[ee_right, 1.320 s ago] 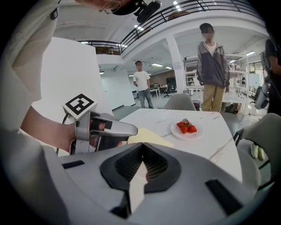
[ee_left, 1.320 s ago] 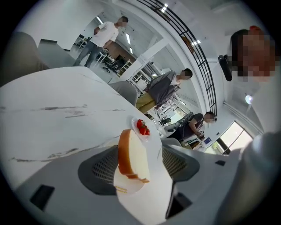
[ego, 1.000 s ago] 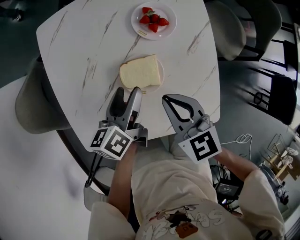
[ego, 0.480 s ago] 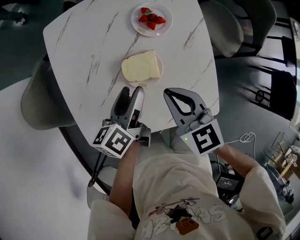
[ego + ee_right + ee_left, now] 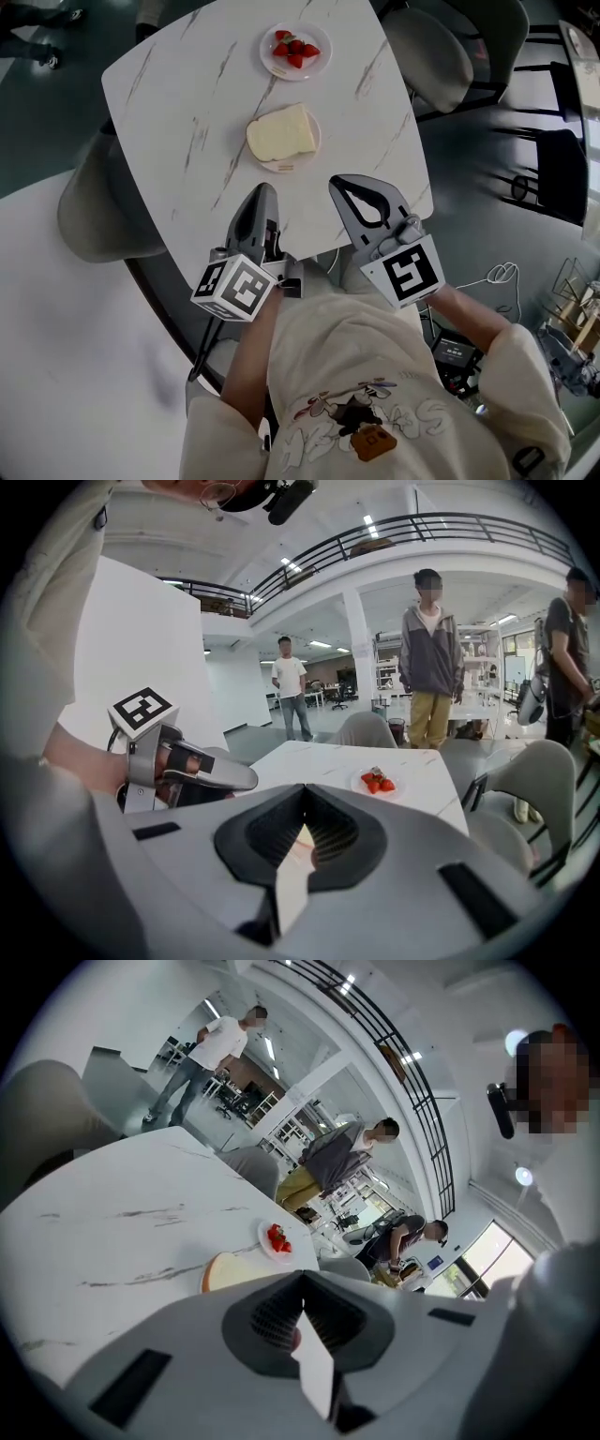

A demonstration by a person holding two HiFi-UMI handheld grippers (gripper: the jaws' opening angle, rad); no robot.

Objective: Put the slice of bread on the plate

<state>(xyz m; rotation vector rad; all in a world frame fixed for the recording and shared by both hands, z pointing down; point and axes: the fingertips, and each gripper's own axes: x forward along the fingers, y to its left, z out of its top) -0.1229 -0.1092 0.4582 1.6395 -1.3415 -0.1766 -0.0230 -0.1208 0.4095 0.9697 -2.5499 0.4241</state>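
Observation:
A pale slice of bread (image 5: 279, 132) lies flat on a small plate (image 5: 282, 168) in the middle of the white marble table (image 5: 187, 103). In the left gripper view the bread (image 5: 223, 1272) peeks out just beyond the jaws. My left gripper (image 5: 262, 191) hovers near the table's front edge, a short way short of the bread, shut with nothing in it. Beside it on the right, my right gripper (image 5: 348, 184) is also shut and empty. In the right gripper view the left gripper (image 5: 246, 781) shows at the left.
A second plate with strawberries (image 5: 294, 49) stands at the table's far edge. A grey chair (image 5: 101, 214) sits at the left, another chair (image 5: 427, 54) at the far right. Several people stand in the hall beyond the table.
My left gripper's jaws have closed from open, with nothing between them. Both grippers have lifted and drawn slightly back from the bread. The right gripper stays shut.

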